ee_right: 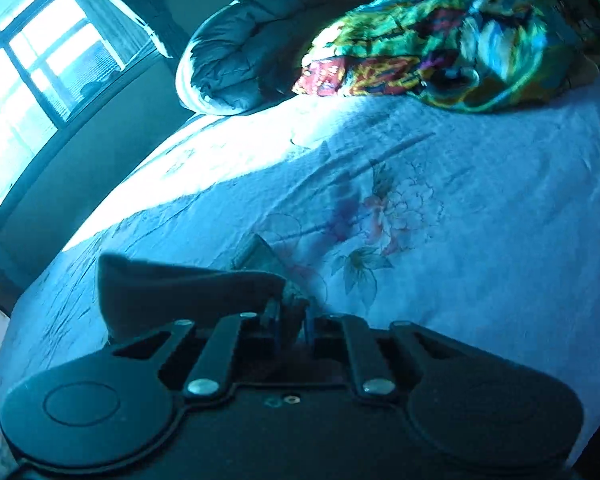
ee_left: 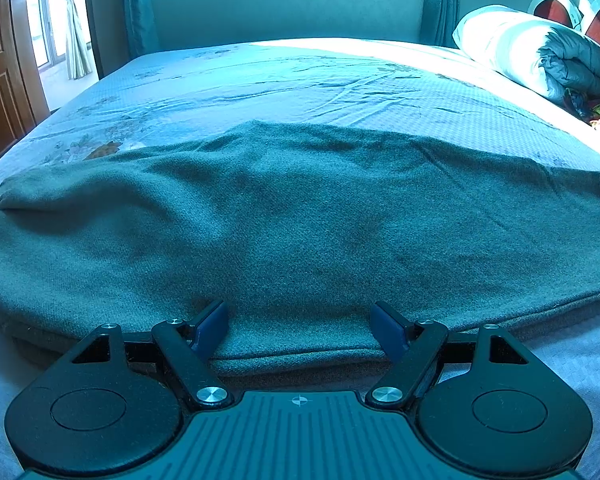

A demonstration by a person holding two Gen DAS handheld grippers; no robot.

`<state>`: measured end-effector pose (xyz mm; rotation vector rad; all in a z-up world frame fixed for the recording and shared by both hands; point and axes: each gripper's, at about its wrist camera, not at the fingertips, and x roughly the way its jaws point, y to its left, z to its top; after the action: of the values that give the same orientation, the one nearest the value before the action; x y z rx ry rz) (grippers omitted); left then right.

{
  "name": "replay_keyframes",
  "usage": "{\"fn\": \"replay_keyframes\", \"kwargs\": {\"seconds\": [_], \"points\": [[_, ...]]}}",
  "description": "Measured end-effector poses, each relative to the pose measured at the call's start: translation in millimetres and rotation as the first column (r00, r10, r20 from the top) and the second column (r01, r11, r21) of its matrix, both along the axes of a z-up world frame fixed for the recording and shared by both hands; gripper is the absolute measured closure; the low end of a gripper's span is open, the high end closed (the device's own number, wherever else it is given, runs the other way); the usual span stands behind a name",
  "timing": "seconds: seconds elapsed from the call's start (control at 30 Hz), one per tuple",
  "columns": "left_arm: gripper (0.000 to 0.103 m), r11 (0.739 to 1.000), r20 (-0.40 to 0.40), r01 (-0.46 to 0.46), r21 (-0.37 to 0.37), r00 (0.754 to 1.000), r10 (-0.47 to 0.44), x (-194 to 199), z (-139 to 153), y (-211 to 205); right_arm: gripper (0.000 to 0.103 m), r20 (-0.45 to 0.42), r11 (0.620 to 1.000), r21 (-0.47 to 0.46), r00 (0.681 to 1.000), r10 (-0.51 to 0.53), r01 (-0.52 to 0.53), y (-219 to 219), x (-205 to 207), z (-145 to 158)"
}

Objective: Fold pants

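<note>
Currently right tongs (ee_right: 290,316) pinch the pants (ee_left: 300,216); left tongs (ee_left: 300,324) gape wide over the hem. Lift evenly across the bed (ee_right: 480,200), I judge.

A bed (ee_left: 260,76) covered by a pale sheet (ee_right: 480,184) printed with flowers carries everything. Dark green pants (ee_left: 300,216) lie spread flat across its near part, reaching from side to side. At the far right end rest a rolled grey and white quilt (ee_left: 540,56) and, just beside it, a bright multicoloured blanket (ee_right: 440,48).
</note>
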<state>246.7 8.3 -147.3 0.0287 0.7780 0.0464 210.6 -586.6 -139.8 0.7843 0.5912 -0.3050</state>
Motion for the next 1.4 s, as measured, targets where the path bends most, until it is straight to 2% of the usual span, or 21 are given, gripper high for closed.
{"fn": "replay_keyframes", "kwargs": {"seconds": [0.03, 0.1, 0.23, 0.3, 0.4, 0.5, 0.6, 0.7, 1.1, 1.13, 1.17, 1.3, 1.37, 1.4], "points": [[0.025, 1.0, -0.001, 0.0, 0.0, 1.0, 0.0, 0.1, 0.1, 0.2, 0.097, 0.027, 0.999, 0.028, 0.999, -0.026, 0.025, -2.4, -7.3, -4.0], [0.025, 1.0, 0.0, 0.001, 0.001, 1.0, -0.001, 0.1, 0.0, 0.2, 0.091, 0.043, 0.999, 0.012, 0.998, -0.042, 0.042, -0.7, -17.7, -2.4], [0.025, 1.0, 0.002, 0.002, -0.005, 1.0, -0.002, -0.2, 1.4, 1.3, 0.077, 0.085, 1.0, 0.015, 0.996, 0.002, -0.003, 2.4, -34.1, 5.6], [0.025, 1.0, 0.004, 0.003, -0.027, 1.0, -0.003, -2.2, 4.8, 5.3, 0.076, 0.121, 0.998, 0.041, 0.992, 0.045, -0.051, 7.3, -38.6, 9.1], [0.025, 1.0, 0.012, 0.008, -0.03, 1.0, -0.007, -5.7, 7.6, 7.8, 0.076, 0.111, 0.991, 0.088, 0.99, 0.089, -0.099, 14.7, -35.6, 6.7], [0.025, 1.0, 0.019, 0.008, -0.026, 1.0, -0.008, -9.7, 9.7, 9.7, 0.076, 0.108, 0.987, 0.133, 0.991, 0.082, -0.096, 14.7, -27.3, -1.0], [0.025, 1.0, 0.022, 0.011, -0.018, 1.0, -0.011, -12.1, 10.9, 11.9, 0.078, 0.079, 0.98, 0.177, 0.994, 0.08, -0.093, 14.8, -15.7, -9.1], [0.025, 1.0, 0.019, 0.014, -0.026, 1.0, -0.013, -11.5, 9.4, 14.7, 0.083, 0.031, 0.983, 0.163, 0.996, 0.086, -0.09, 19.9, -8.0, -10.4], [0.023, 0.999, 0.013, 0.028, -0.03, 1.0, -0.028, -8.3, 4.1, 16.5, 0.081, 0.036, 0.963, 0.261, 0.997, 0.066, -0.073, 27.6, -9.5, -18.3], [0.023, 0.999, 0.013, 0.028, -0.03, 1.0, -0.028, -8.4, 3.8, 16.4, 0.089, 0.039, 0.962, 0.264, 0.997, 0.061, -0.069, 27.5, -8.6, -17.8], [0.023, 0.999, 0.013, 0.029, -0.03, 1.0, -0.028, -8.5, 3.9, 16.2, 0.101, 0.051, 0.962, 0.263, 0.997, 0.054, -0.065, 27.3, -9.9, -15.9], [0.023, 0.999, 0.016, 0.027, -0.033, 1.0, -0.026, -10.9, 10.1, 18.2, 0.103, 0.144, 0.972, 0.221, 0.988, 0.051, -0.082, 31.7, -25.6, 6.5], [0.023, 0.999, 0.014, 0.028, -0.03, 1.0, -0.028, -12.2, 9.8, 20.5, 0.103, 0.133, 0.976, 0.203, 0.989, 0.056, -0.082, 31.2, -28.3, 4.1], [0.023, 0.999, 0.012, 0.033, -0.028, 0.999, -0.033, -12.4, 8.4, 21.0, 0.103, 0.09, 0.978, 0.193, 0.994, 0.061, -0.077, 29.6, -25.3, -4.6]]}}
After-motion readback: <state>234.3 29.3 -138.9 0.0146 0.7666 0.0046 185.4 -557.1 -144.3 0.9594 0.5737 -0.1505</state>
